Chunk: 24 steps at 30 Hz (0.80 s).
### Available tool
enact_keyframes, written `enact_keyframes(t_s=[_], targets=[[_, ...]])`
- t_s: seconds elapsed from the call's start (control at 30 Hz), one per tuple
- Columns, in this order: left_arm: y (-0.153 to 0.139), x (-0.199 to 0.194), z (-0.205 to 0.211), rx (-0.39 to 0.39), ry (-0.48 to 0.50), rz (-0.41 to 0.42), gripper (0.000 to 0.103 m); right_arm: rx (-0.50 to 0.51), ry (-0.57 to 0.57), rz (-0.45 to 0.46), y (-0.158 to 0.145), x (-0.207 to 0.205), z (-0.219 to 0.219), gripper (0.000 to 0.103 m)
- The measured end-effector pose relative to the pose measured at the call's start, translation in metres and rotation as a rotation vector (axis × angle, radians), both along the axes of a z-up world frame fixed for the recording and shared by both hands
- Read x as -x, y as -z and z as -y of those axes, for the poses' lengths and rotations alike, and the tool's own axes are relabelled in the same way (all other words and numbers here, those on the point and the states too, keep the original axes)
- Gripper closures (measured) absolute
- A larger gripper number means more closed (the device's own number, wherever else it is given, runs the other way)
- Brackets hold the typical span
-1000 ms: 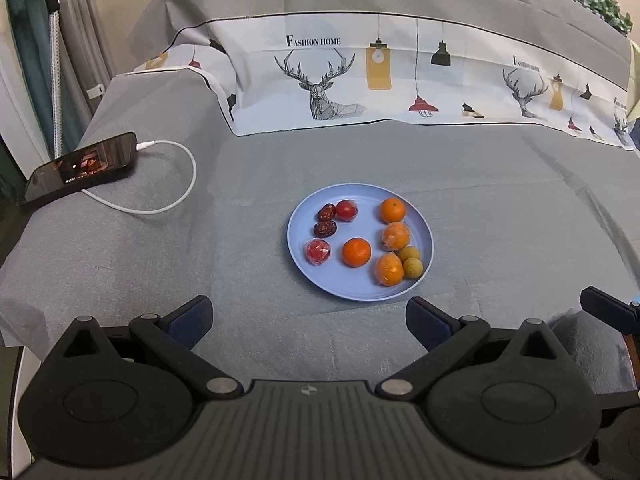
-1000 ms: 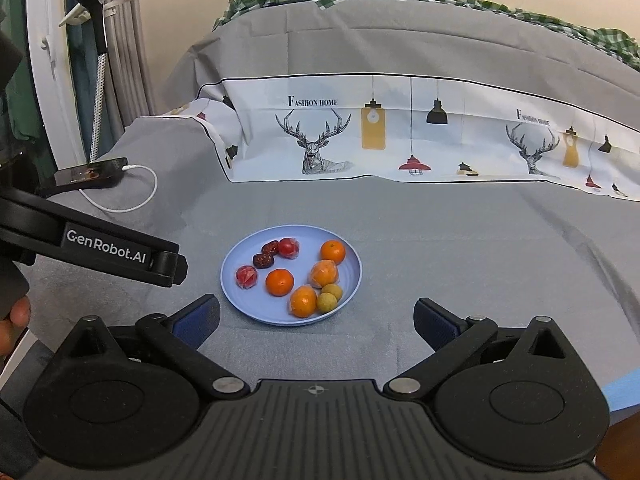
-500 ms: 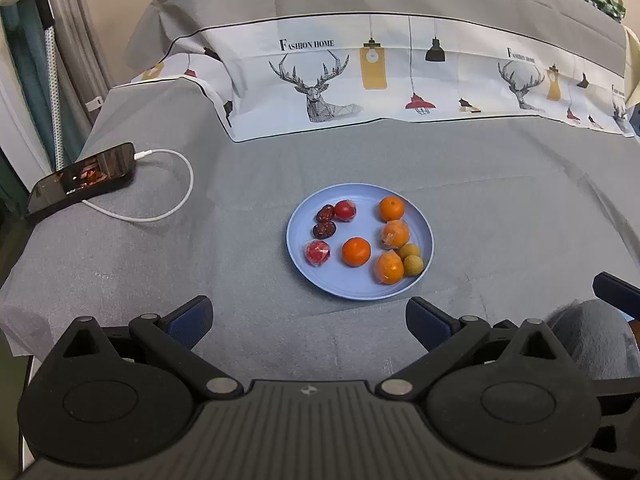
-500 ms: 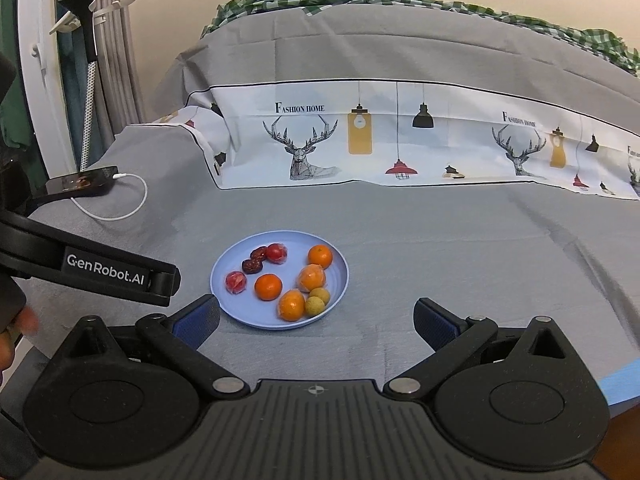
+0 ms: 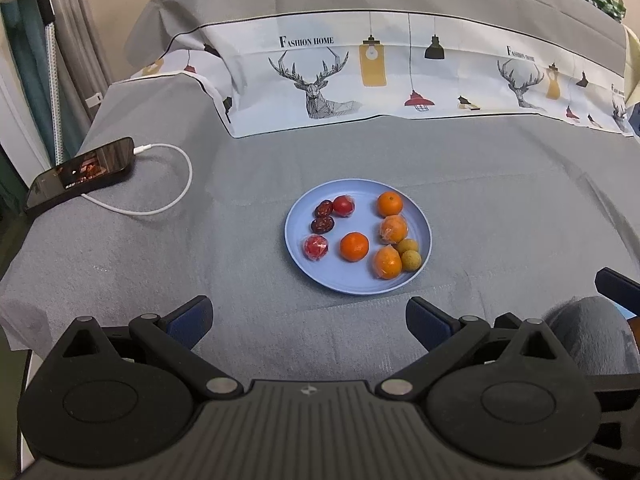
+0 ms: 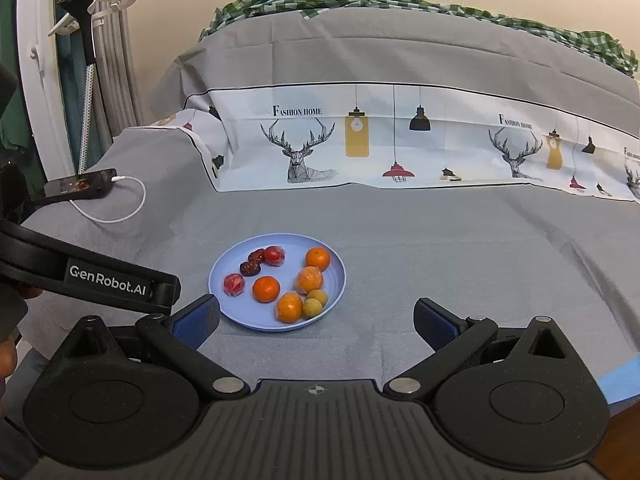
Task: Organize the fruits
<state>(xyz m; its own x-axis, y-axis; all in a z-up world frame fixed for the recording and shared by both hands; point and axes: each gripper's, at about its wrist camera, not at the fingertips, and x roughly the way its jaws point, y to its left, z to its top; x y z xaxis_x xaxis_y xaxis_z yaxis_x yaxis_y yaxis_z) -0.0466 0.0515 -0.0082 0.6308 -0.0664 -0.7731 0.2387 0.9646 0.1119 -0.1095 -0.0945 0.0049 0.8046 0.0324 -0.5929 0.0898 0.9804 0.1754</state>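
Blue plate sits mid grey-covered bed w/ fruit on it: 4 oranges, e.g. one at centre, 2 small yellow-green fruits touching at right edge, 2 wrapped red fruits, 2 dark dates on left side. Left hand-held gripper & right hand-held gripper both spread wide, empty, near plate's front rim, not touching. Phone w/ white cable lies far left.

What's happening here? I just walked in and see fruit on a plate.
A person holds a two-finger tool in each hand over a grey-covered table. The left tool and right tool are both open and empty, short of the blue plate. All the fruit, including oranges, sits untouched on the plate.
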Motion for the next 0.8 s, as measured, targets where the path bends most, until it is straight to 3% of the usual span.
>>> enact_keyframes(t_s=[0.8], targets=[[0.002, -0.0002, -0.0017, -0.006, -0.019, -0.003, 0.0, 0.004, -0.01, -0.006, 0.0004, -0.0007, -0.0025, 0.001]])
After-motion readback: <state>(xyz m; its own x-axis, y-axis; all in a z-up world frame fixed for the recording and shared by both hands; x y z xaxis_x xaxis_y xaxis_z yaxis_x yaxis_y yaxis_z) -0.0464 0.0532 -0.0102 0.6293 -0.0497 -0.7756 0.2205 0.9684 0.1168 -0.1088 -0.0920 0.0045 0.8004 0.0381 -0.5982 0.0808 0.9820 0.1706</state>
